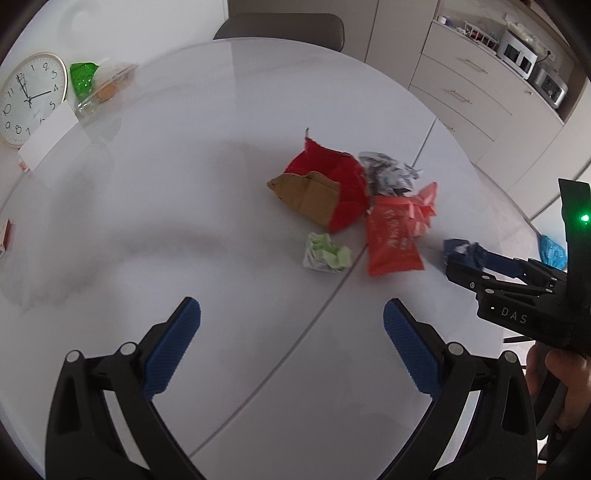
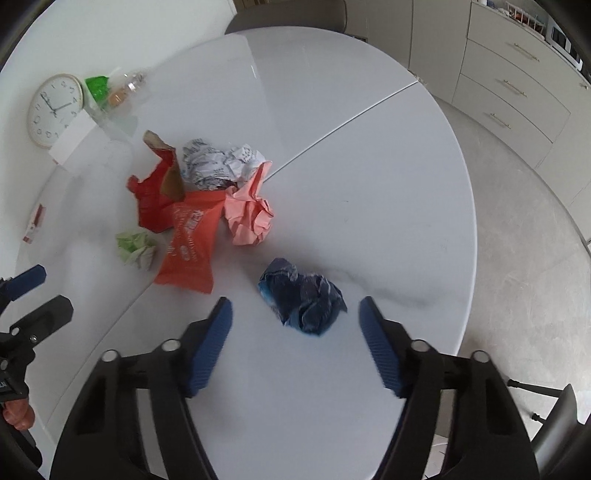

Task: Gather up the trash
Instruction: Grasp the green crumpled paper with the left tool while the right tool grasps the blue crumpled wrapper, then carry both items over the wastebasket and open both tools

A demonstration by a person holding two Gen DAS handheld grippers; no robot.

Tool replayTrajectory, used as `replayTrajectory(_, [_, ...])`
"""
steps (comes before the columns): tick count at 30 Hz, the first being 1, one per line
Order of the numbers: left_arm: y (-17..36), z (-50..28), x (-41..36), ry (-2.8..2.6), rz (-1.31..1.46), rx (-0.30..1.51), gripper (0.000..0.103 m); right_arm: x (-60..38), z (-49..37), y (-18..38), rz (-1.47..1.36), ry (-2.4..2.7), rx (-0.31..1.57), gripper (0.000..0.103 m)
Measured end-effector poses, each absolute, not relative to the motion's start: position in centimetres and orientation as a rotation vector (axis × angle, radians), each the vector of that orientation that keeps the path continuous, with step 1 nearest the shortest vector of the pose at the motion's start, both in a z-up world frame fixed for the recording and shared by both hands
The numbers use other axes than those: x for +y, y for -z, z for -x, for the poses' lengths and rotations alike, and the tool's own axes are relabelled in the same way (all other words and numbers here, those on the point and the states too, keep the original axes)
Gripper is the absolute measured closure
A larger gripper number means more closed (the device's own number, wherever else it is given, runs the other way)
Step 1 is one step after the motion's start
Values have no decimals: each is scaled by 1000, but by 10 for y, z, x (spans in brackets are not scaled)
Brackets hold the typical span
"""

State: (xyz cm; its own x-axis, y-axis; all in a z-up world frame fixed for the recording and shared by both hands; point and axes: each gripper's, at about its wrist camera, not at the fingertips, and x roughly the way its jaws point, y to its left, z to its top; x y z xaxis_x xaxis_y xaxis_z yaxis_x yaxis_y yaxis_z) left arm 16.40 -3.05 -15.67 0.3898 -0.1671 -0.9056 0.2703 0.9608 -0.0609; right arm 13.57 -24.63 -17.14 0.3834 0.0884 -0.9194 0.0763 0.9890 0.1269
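Several wrappers (image 2: 188,240), wall clock (image 2: 55,110), chair (image 1: 279,26)

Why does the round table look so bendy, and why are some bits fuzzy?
In both views the fisheye lens curves the white table and darkens the picture corners. In the left wrist view the clock and glass jar at the edge look soft and stretched. In the right wrist view the right tool's fingers are smeared with blur, while the blue crumpled wrapper stays fairly sharp, with a soft shadow beside it.

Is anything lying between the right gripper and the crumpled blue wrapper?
Nothing visible. The blue wrapper lies alone on bare white table, just ahead of the open right gripper. The orange packet and pink paper sit off to the side.
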Motion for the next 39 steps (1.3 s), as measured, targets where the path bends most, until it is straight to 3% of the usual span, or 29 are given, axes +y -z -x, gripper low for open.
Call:
replayTrajectory(2, [162, -170, -31, 277, -110, 1141, 8, -244, -138, 175, -139, -10, 1192, 52])
replayTrajectory(3, [166, -174, -32, 278, -112, 1145, 8, -244, -139, 176, -130, -9, 1199, 62])
replayTrajectory(6, [171, -180, -34, 277, -112, 1148, 8, -243, -139, 174, -117, -7, 1186, 71])
replayTrajectory(7, [174, -183, -35, 277, -112, 1150, 8, -243, -139, 173, -116, -7, 1183, 77])
replayTrajectory(20, [205, -210, -59, 301, -122, 1190, 31, -268, -127, 160, -218, -11, 1163, 77])
replayTrajectory(26, [212, -209, -61, 315, -109, 1208, 57, -274, -120, 155, -248, -12, 1148, 77])
replayTrajectory(30, [212, -209, -62, 332, -96, 1206, 68, -274, -115, 153, -255, -13, 1144, 77])
replayTrajectory(39, [194, -191, -51, 357, -52, 1204, 69, -283, -93, 142, -286, -2, 1105, 77])
